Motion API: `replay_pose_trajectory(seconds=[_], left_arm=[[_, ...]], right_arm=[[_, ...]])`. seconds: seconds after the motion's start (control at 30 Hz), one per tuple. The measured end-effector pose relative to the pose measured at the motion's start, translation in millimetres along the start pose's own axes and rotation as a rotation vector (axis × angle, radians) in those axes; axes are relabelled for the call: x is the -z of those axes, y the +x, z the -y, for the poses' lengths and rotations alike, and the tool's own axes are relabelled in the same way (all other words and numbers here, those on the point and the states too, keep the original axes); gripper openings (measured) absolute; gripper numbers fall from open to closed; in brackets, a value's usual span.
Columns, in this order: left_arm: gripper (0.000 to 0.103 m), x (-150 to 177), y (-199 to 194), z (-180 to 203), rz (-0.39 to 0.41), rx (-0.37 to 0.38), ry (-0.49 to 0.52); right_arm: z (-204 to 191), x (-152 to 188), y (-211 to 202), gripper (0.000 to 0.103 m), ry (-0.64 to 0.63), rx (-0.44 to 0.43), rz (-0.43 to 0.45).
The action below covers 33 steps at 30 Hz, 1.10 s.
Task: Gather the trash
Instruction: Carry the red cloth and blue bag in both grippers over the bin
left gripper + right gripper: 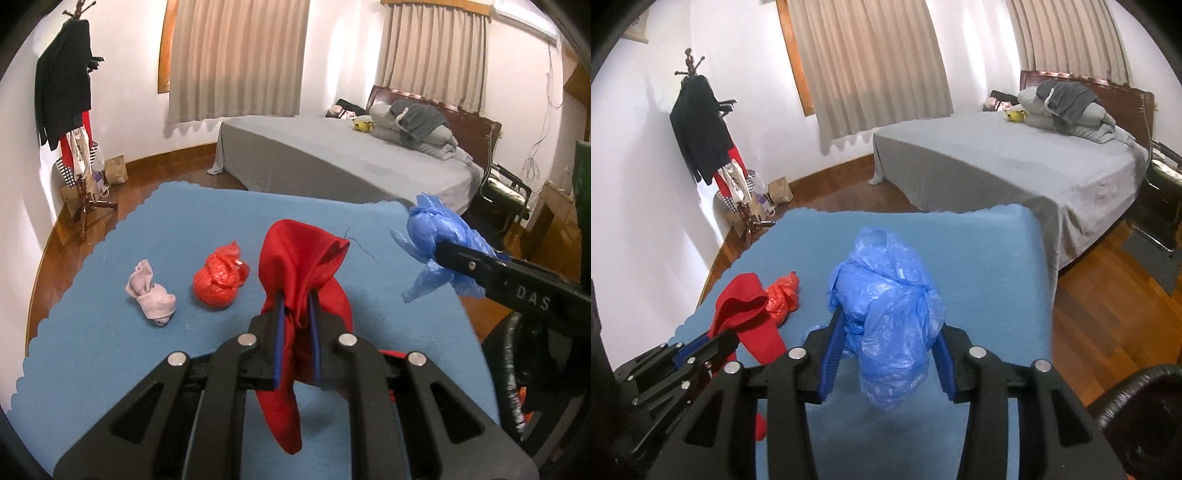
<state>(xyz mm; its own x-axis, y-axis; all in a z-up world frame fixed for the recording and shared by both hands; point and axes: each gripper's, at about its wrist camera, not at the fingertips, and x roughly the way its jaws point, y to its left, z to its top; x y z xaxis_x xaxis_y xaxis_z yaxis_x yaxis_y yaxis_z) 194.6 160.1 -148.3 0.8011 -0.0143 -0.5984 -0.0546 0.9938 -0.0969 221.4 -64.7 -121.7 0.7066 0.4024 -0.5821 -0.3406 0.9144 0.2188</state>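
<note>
The red cloth is pinched by the left gripper, hanging lengthwise downward; the blue plastic bag is clamped by the right gripper.

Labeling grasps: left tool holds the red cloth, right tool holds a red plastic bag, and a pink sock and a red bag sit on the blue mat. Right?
One thing is off: the right tool holds a blue plastic bag, not a red one, as the right wrist view shows. The rest holds: left tool holds the red cloth; pink sock and red bag sit on the blue mat.

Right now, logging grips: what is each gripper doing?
Left gripper: closed on the red cloth pouch.
Right gripper: closed on the crumpled blue plastic bag.
</note>
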Motion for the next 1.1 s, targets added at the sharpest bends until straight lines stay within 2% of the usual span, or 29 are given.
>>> replay_pose_trajectory(seconds=[0.57,1.1], left_arm=[[0.011,-7,-63,62,0.034,0.05,0.039],[0.011,0,-113,133,0.074,0.161,0.127]], right_arm=[[29,8,-106,0.045,0.015,0.056,0.082],[57,23,-190,0.045,0.038,0.135,0.162]])
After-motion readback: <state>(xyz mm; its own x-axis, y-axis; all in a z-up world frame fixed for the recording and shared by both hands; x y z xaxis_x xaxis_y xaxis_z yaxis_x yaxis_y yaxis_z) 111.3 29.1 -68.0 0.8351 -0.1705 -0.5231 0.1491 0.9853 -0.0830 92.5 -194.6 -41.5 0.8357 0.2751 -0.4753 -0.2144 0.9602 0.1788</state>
